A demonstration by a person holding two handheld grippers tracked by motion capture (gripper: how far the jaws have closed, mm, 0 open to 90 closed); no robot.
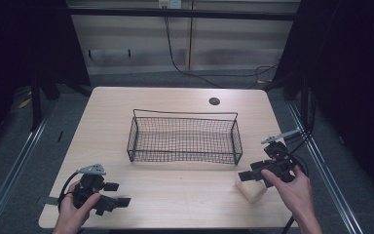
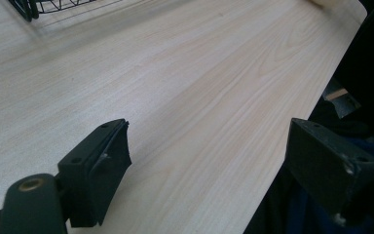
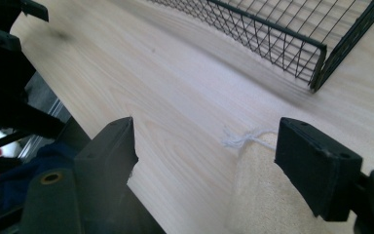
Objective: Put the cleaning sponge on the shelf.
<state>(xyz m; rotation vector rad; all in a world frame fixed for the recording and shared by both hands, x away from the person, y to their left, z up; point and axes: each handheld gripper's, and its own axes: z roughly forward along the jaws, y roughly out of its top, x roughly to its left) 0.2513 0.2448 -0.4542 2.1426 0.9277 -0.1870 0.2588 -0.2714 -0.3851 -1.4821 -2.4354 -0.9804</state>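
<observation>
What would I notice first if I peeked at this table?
Probably the black wire basket, sitting empty in the middle of the wooden table. Next, the right gripper near the front right, jaws open over a beige cloth bundle with a white string. The left gripper waits open at the front left.

Lower left of the high view: the left gripper point(image 1: 118, 194) is black, with 2 blocky flat jaws, a grey 3-cornered plate point(image 1: 92, 169) on top and a black cable looping behind it. At right, the right gripper point(image 1: 247, 172) is also black, carrying its own grey plate point(image 1: 280, 136) and a trailing black cable. In both gripper views the jaws are matte black rectangular blocks with small screws; a brass-coloured rivet point(image 2: 31, 184) marks the arm. Both hands are bare, no sleeves visible.
</observation>
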